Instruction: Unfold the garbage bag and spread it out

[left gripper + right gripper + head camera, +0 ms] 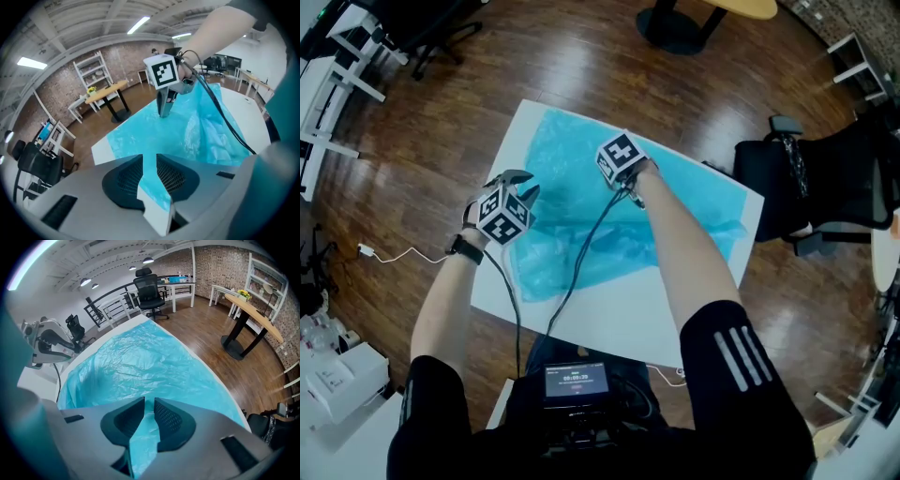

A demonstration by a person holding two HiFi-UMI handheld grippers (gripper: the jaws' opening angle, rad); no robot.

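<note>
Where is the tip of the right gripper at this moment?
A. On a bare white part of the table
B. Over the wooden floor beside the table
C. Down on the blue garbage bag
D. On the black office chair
C: the left gripper view shows the right gripper standing with its tip down on the blue garbage bag, which lies on the white table.

Garbage bag (572, 159) is thin glossy crinkled blue plastic film, table top (614, 314) smooth matt white, floor (441, 131) glossy dark wood planks.
</note>
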